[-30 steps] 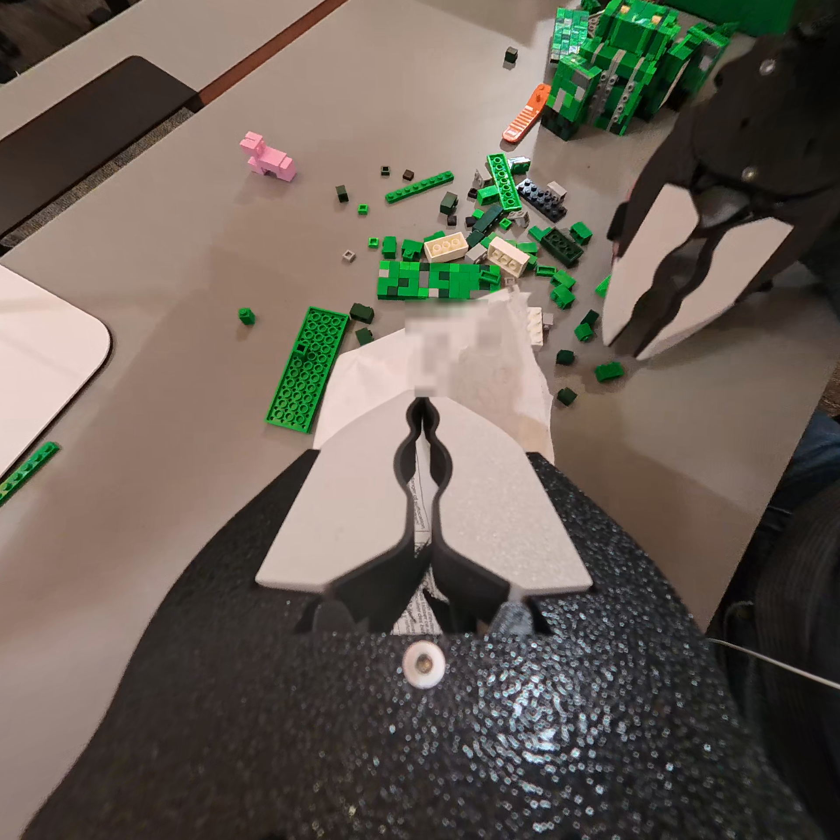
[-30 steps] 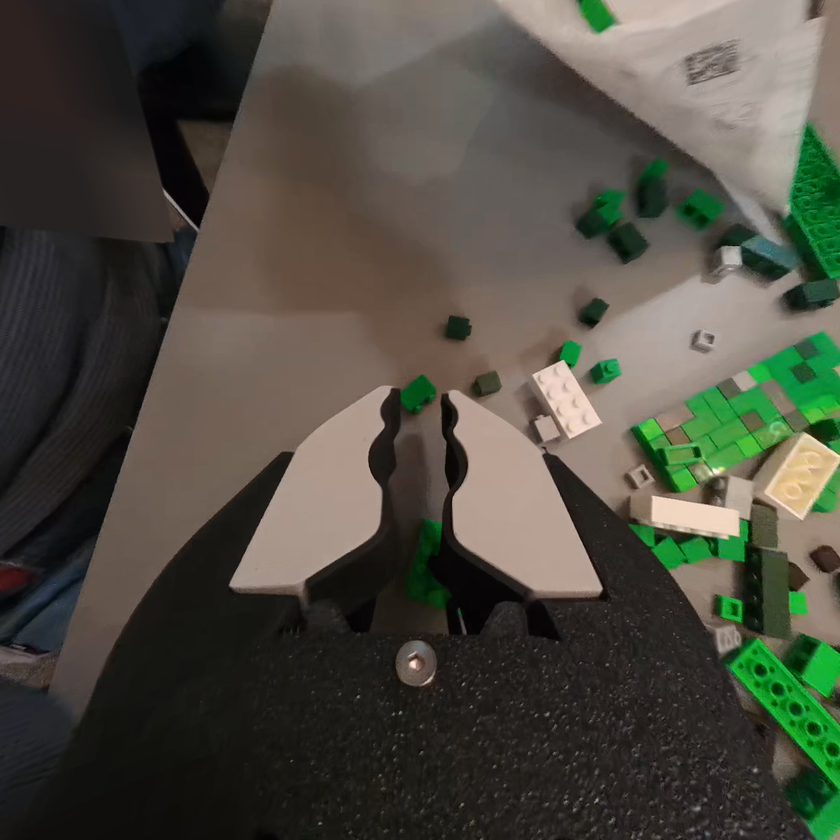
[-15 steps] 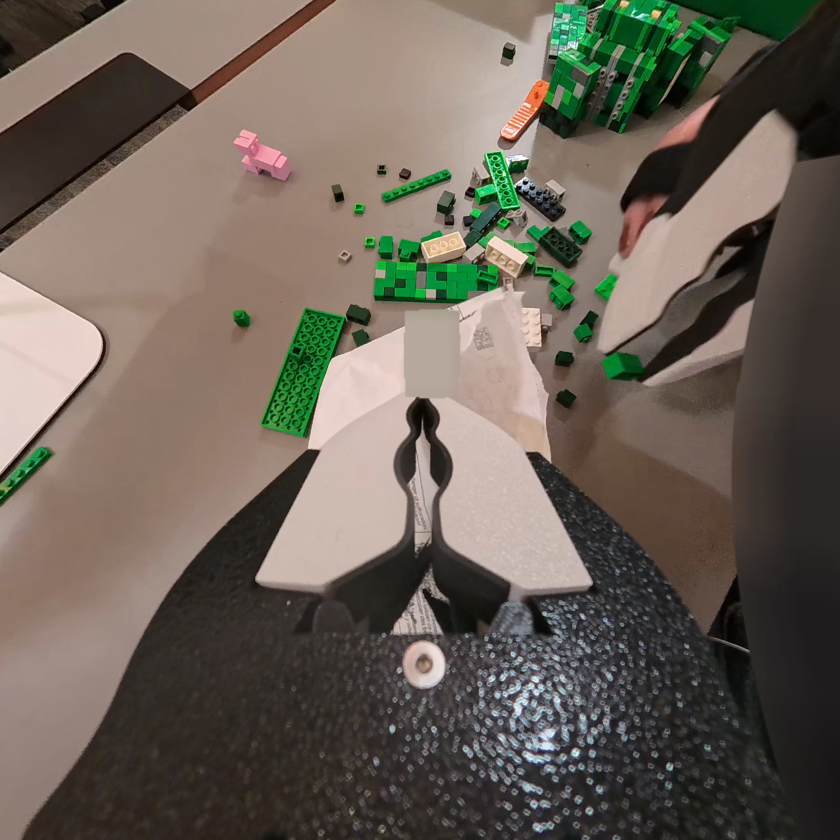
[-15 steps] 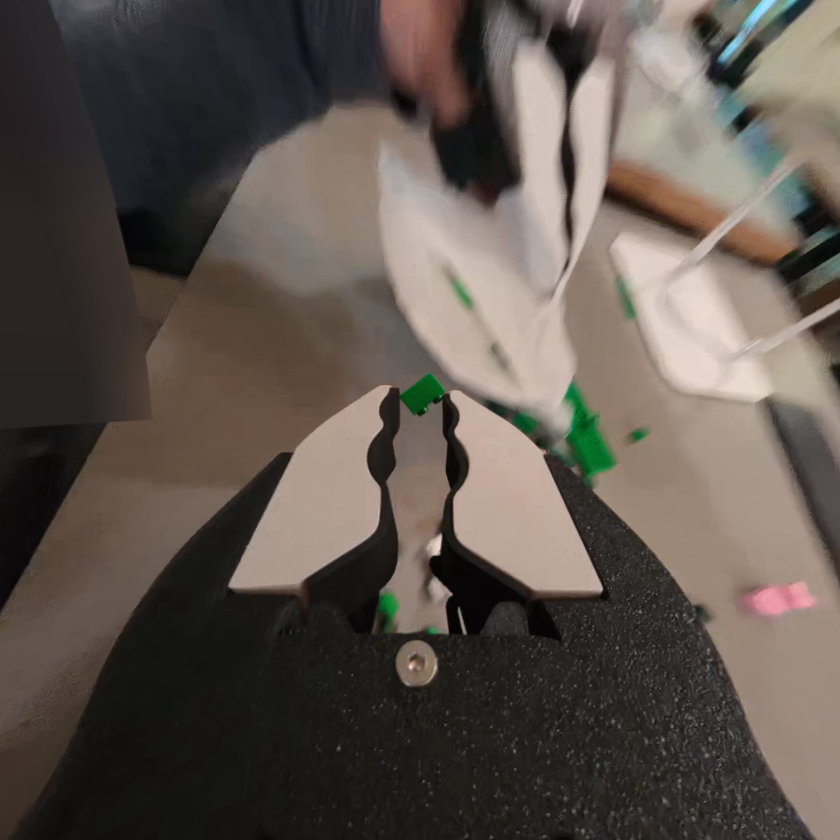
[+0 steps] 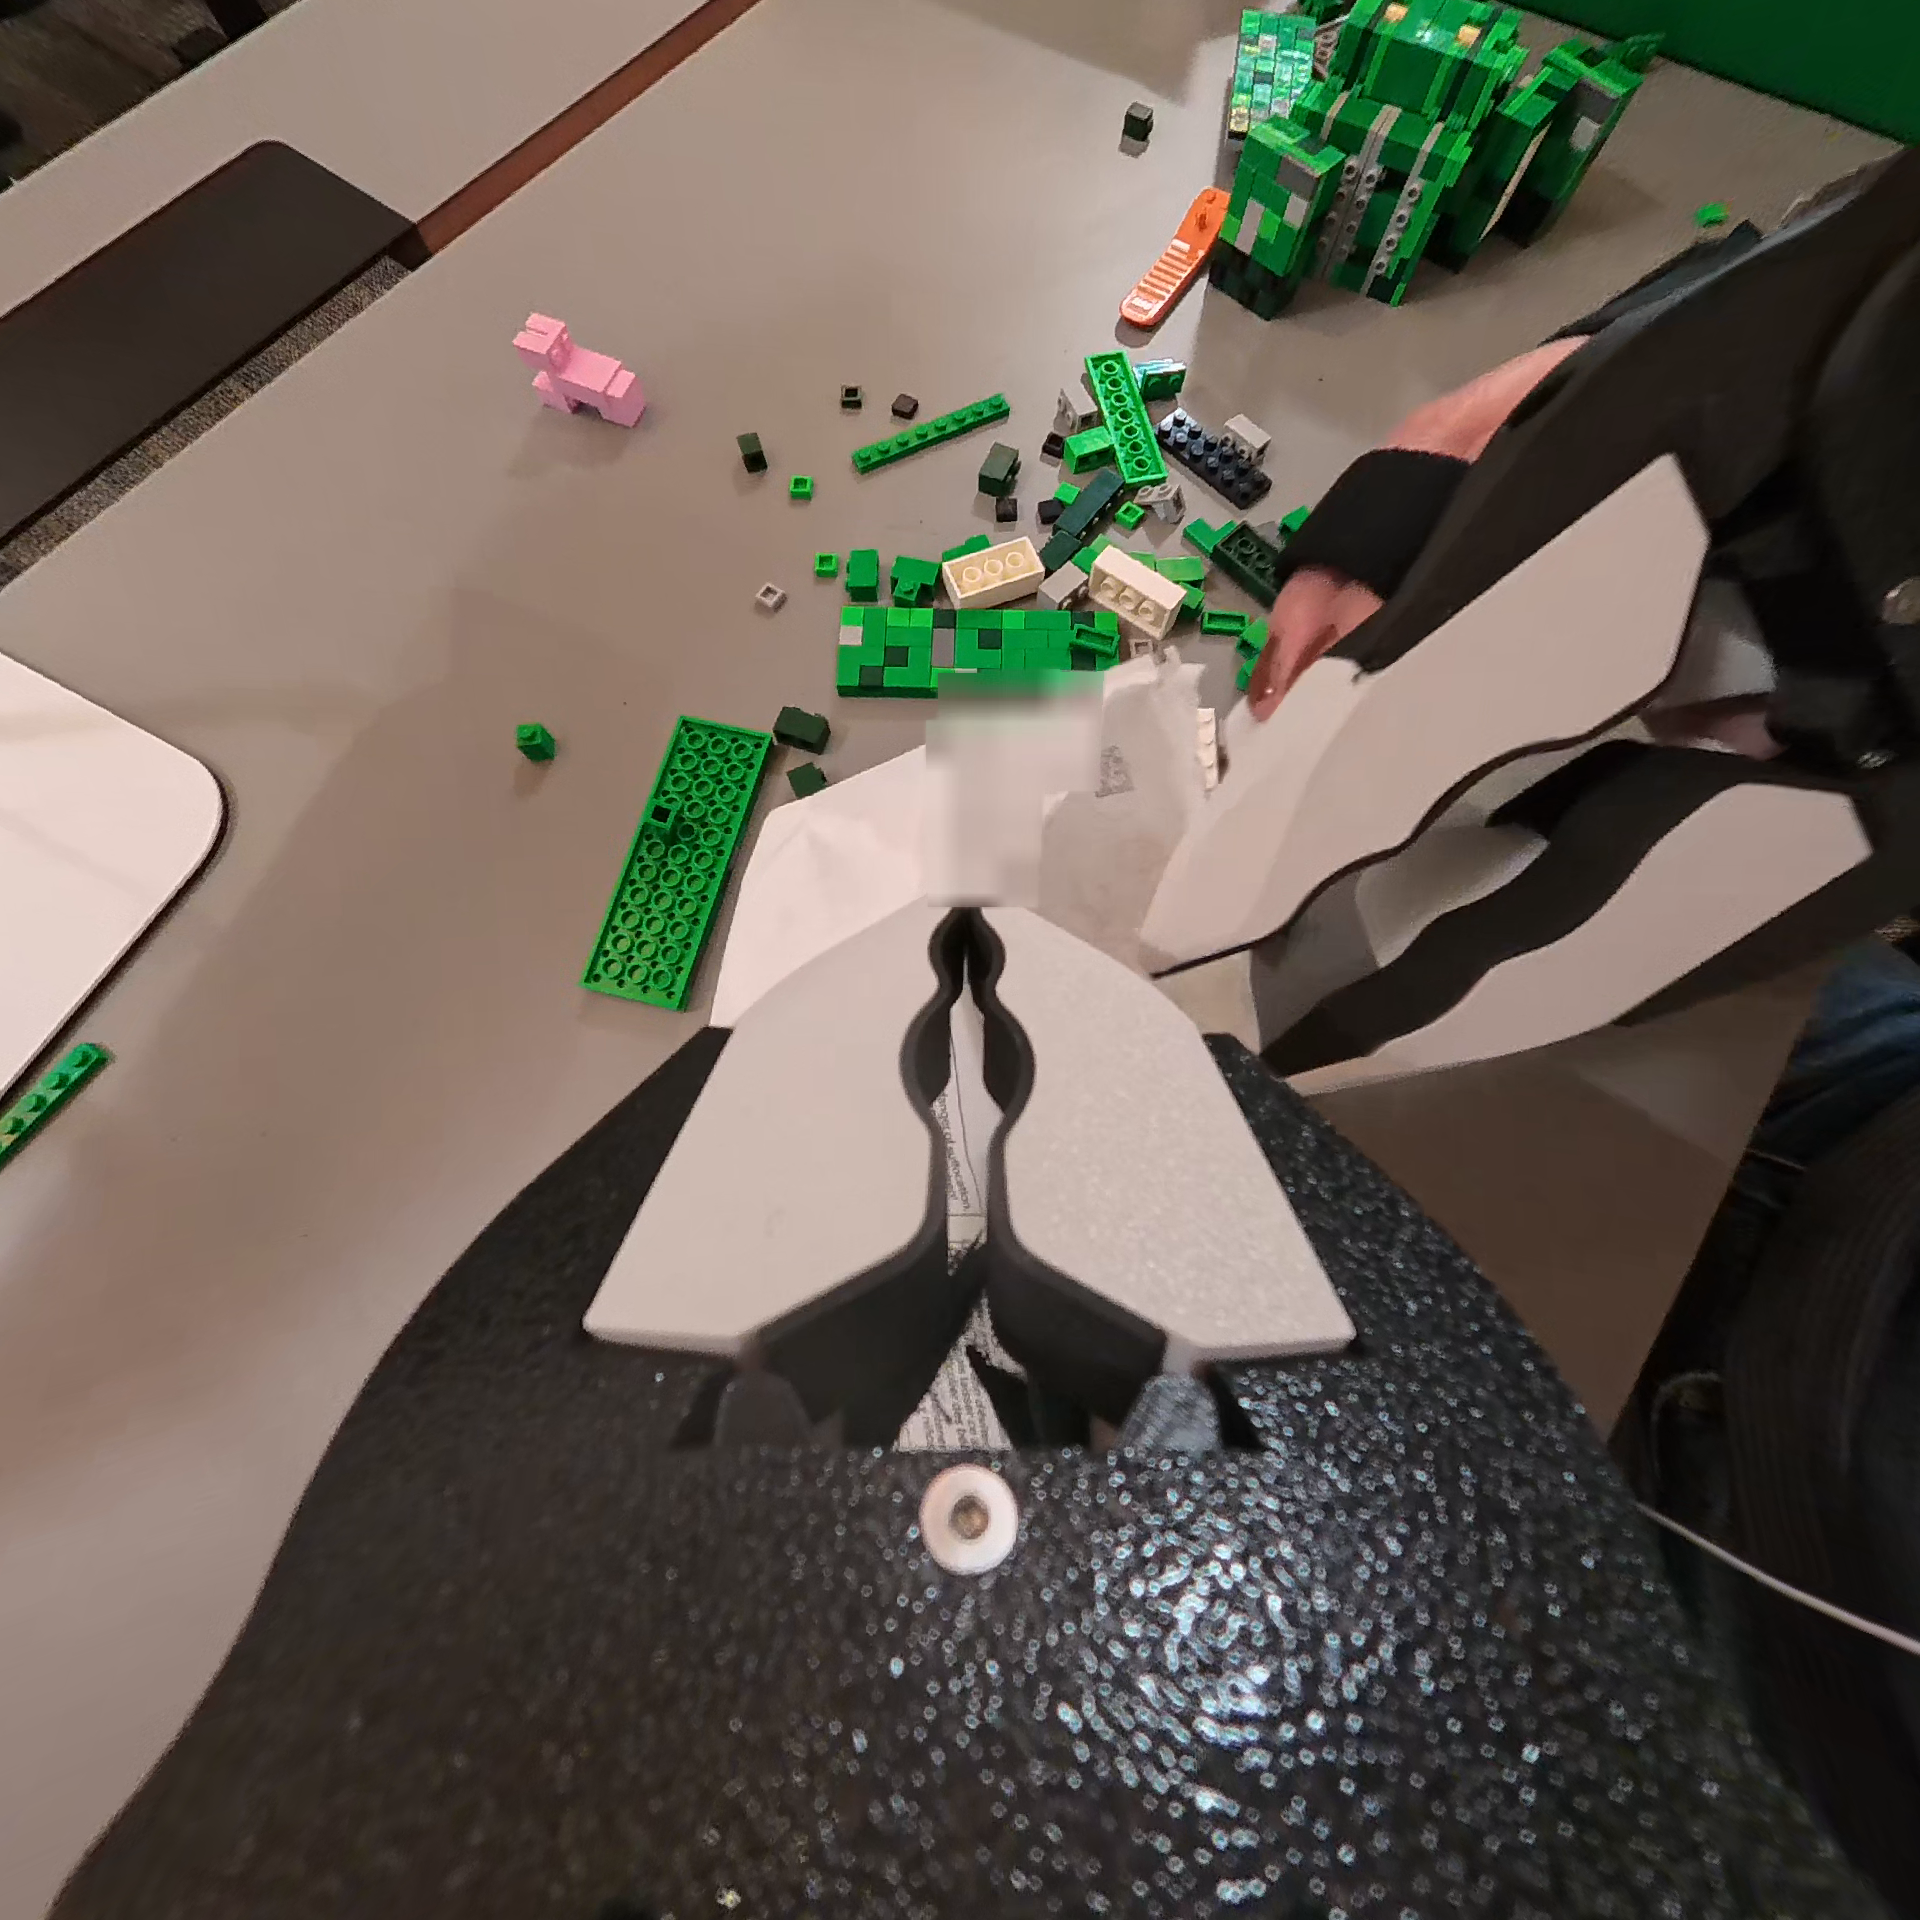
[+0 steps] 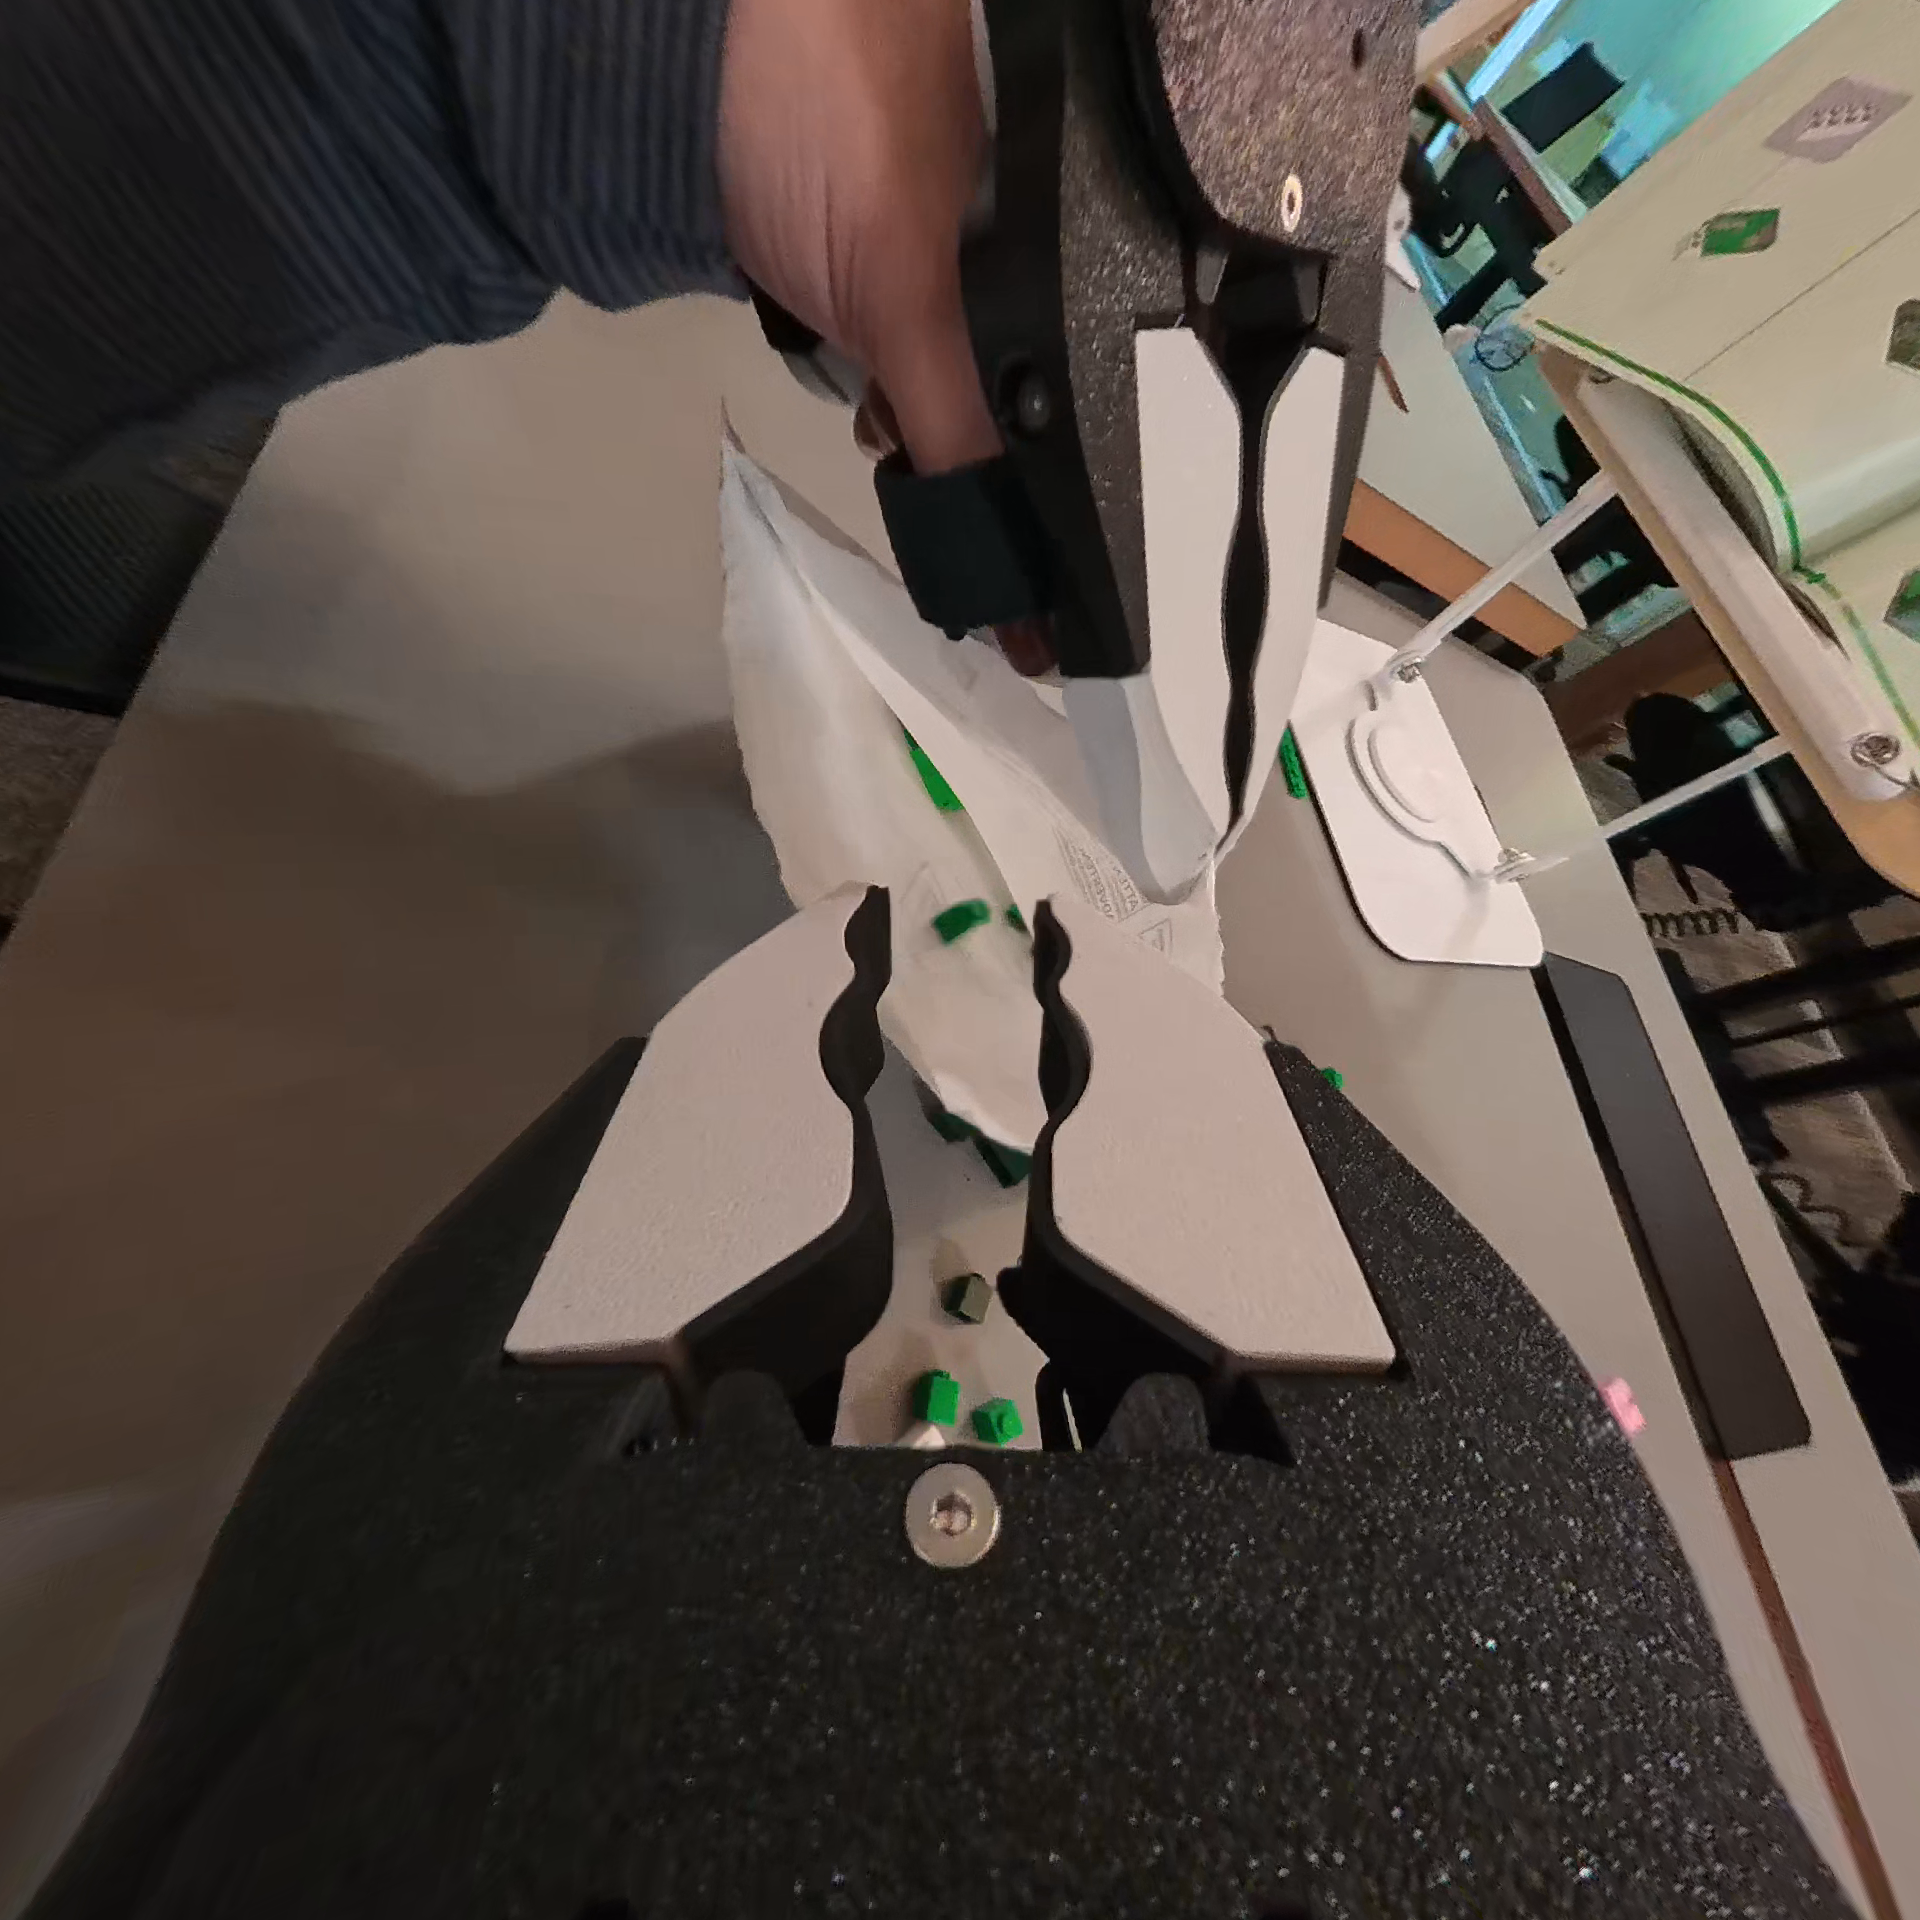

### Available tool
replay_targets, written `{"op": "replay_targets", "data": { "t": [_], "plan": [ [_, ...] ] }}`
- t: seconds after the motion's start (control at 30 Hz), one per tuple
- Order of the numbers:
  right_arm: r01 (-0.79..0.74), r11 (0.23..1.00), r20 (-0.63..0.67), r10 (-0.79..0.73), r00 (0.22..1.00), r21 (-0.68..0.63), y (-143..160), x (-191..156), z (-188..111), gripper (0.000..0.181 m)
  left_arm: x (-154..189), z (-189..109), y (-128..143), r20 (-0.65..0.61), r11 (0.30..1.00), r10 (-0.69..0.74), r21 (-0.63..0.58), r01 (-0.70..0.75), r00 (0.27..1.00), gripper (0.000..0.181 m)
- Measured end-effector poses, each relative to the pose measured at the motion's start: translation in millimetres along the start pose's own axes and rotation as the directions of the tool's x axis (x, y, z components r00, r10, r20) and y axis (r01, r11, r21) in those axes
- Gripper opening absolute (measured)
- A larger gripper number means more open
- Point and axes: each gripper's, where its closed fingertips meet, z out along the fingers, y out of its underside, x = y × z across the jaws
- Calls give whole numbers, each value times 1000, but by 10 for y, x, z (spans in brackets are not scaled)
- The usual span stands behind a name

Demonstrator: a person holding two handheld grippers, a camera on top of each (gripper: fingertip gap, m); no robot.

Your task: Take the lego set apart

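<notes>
My left gripper (image 5: 966, 920) is shut on the edge of a white paper bag (image 5: 831, 883) and holds it up off the grey table. In the right wrist view the left gripper (image 6: 1226, 831) hangs from above with the bag (image 6: 821, 727) open below it. My right gripper (image 6: 958, 909) is open at the bag's mouth. A small green brick (image 6: 951, 922) lies blurred on the paper between its tips. The right gripper also shows in the left wrist view (image 5: 1210, 997). The green lego build (image 5: 1382, 156) stands at the far right.
A pile of loose green, white and dark bricks (image 5: 1039, 582) lies mid-table, with a green baseplate (image 5: 681, 862), a pink lego pig (image 5: 577, 369) and an orange brick separator (image 5: 1174, 260). A white pad (image 5: 83, 790) is at the left edge. A white stand base (image 6: 1423, 821) sits beyond the bag. My right fingertips sit around 5 centimetres from my left ones. My left tips are roughly 30 centimetres from the pink lego pig (image 5: 577, 369).
My right gripper swung from the brick pile up to the bag's mouth with a small green brick in its tips, then opened wider and let it go. The left gripper held still.
</notes>
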Motion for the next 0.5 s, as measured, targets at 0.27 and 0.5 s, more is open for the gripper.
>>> {"op": "replay_targets", "data": {
  "t": [0.27, 0.5],
  "plan": [
    [-96, 990, 41, 92, 995, 107, 121, 56, -402, 25, -43, -57, 10, 5, 1000, -14, 15, 14, 1000, 0],
    [-224, 974, -92, 227, 969, 46, 824, 462, -974, 23, -91, -75, 39, 12, 999, -30, 13, 30, 999, 0]
  ]
}}
